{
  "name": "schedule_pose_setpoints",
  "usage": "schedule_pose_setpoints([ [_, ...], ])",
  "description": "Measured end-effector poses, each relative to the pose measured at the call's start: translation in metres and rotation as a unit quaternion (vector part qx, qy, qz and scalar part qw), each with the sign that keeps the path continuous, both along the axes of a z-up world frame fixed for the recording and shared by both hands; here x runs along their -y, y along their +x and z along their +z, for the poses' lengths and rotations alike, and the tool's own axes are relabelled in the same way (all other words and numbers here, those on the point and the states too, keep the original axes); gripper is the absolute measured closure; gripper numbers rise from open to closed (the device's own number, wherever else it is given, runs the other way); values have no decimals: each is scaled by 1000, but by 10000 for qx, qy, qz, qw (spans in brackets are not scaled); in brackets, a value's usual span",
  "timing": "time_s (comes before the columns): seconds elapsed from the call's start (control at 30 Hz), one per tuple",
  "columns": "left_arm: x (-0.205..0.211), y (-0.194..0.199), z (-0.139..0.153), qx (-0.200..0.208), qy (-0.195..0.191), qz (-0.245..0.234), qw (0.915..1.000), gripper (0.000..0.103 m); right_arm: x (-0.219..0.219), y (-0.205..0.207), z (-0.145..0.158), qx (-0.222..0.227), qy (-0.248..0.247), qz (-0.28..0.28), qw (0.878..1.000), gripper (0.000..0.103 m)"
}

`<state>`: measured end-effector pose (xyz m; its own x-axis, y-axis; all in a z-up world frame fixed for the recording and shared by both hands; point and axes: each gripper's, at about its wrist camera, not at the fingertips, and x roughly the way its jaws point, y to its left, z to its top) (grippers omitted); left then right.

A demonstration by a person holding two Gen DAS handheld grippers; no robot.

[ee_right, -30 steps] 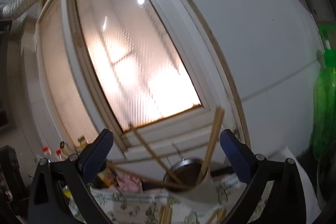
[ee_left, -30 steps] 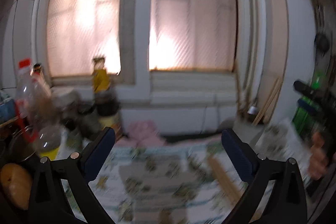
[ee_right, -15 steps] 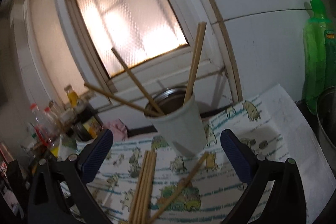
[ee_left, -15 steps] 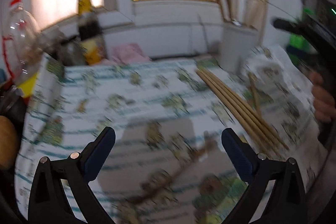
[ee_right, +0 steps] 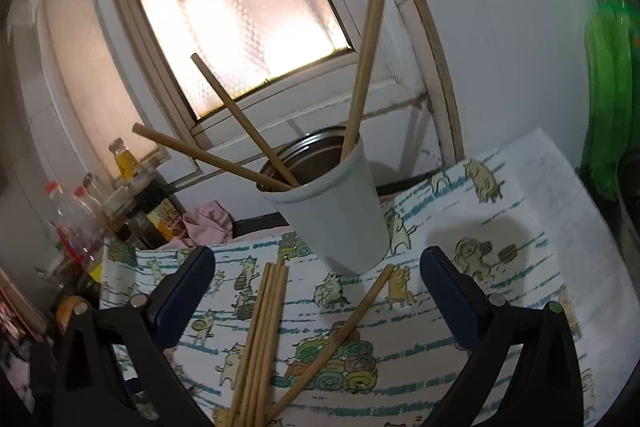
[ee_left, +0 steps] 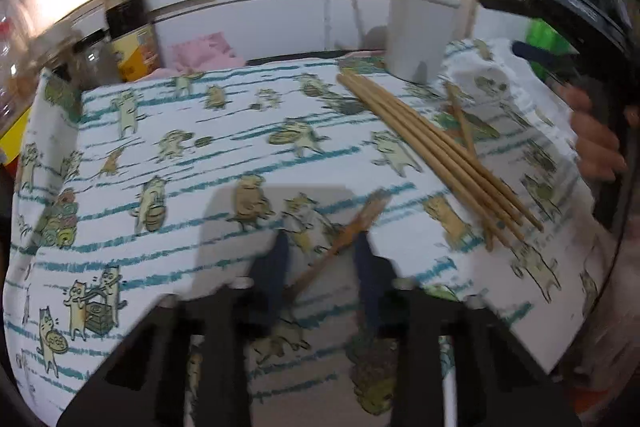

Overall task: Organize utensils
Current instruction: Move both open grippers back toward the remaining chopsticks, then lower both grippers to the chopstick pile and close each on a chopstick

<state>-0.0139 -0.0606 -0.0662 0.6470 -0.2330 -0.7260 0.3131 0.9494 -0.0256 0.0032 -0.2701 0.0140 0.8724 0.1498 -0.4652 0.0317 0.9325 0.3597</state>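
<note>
Left tool [ee_left: 320, 259] closing — lone chopstick [ee_left: 340, 247] (blurred) between its jaws, untouched.

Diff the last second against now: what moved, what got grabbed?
Both wrist views tipped down from the window to the patterned cloth. The left gripper, wide open before, is closing around a single chopstick lying on the cloth. The right gripper remains open and empty. The white cup and chopstick bundle haven't shifted.

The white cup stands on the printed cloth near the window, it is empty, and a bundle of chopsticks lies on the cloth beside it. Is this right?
Not quite: the white cup is not empty. The right wrist view shows several chopsticks standing in it. It does stand on the printed cloth, with the bundle of chopsticks lying beside it.
</note>
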Motion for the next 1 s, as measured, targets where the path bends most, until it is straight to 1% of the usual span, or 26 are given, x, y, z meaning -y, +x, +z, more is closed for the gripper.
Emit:
schedule_pose_setpoints([
  [0.03,-1,2,1,-35,-24,15,10000,91,-1,1,0,-2,-36,12,10000,1],
  [0.07,-2,4,1,-95,-74,-10,9999,93,-3,2,0,-25,-61,48,10000,1],
  [0.13,1,6,2,-169,-92,-92,9998,100,-3,3,-2,-70,-27,76,9999,1],
  [0.3,7,10,11,-160,-89,-3,9998,101,-2,3,-1,-41,-35,21,10000,1],
  [0.47,2,15,20,-160,-325,85,9993,101,0,2,-1,-43,-21,-39,10000,1],
  [0.57,1,14,29,-59,-484,17,9988,101,2,2,0,-42,49,-51,10000,1],
  [0.63,4,13,36,77,-534,-57,9985,101,3,2,0,-31,140,34,9999,1],
  [0.73,15,16,43,147,-701,-284,9970,101,4,3,-1,-19,559,475,9973,1],
  [0.77,20,18,44,134,-751,-359,9964,101,3,3,-2,-21,628,564,9964,3],
  [0.8,25,22,45,112,-796,-424,9959,101,2,3,-2,-22,699,664,9953,8],
  [0.83,32,26,45,91,-836,-486,9953,101,1,3,-3,-30,756,763,9942,11],
  [0.9,46,34,47,36,-951,-657,9933,101,-2,5,-4,-71,894,1028,9906,22],
  [1.0,65,44,51,-92,-1182,-907,9888,101,-9,13,-10,-323,1096,1444,9829,31],
])
